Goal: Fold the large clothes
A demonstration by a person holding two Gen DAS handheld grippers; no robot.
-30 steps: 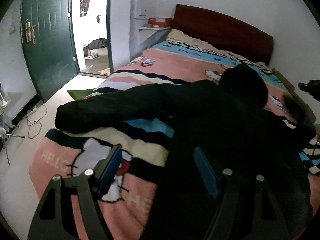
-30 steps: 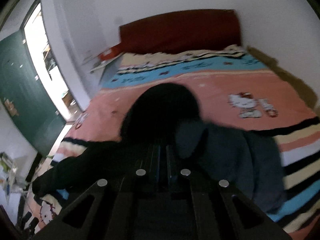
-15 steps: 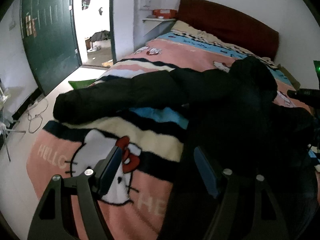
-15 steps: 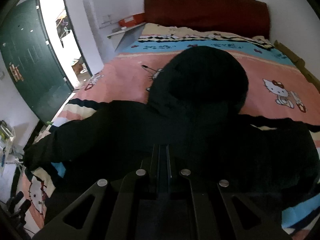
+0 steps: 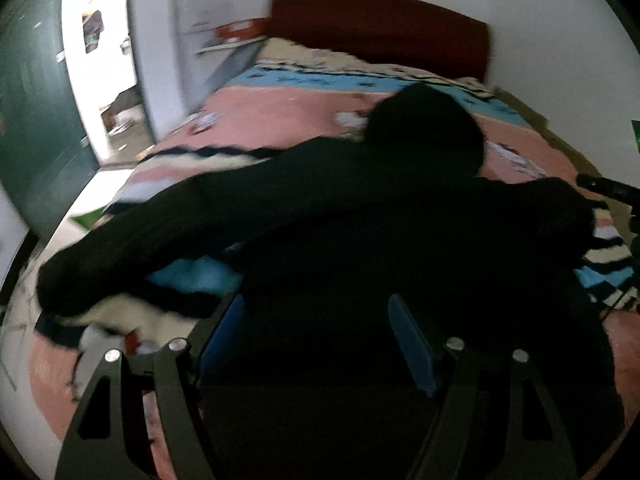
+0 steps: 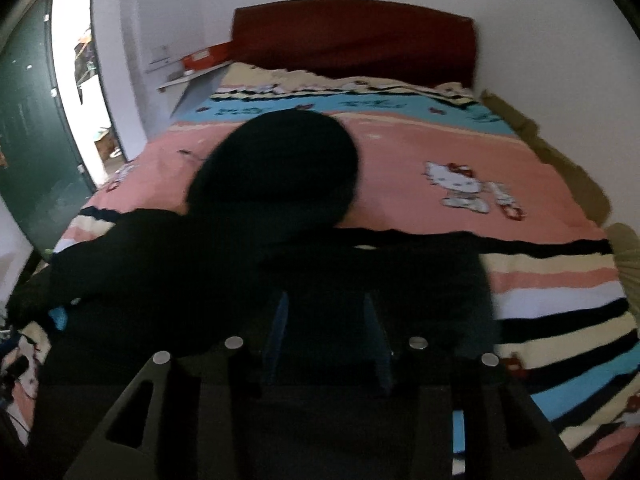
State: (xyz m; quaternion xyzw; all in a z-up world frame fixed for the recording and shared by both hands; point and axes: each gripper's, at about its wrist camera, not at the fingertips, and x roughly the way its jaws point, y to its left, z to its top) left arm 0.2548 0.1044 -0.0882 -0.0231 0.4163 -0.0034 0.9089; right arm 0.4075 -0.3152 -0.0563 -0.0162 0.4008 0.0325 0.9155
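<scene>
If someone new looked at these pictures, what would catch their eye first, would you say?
A black hooded jacket sprawls across the bed, hood toward the dark red headboard, one sleeve stretched out toward the green door. Under it lies a bright pink striped blanket with cartoon cats. Both open grippers, left and right, hang over the jacket.

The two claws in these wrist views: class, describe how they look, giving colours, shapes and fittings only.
Left claw: black triangular cut-out frames, round silver bolt heads, flat blue pads on the fingers. Right claw is the same build, its pads dimmer blue. No cables or markings show.
</scene>
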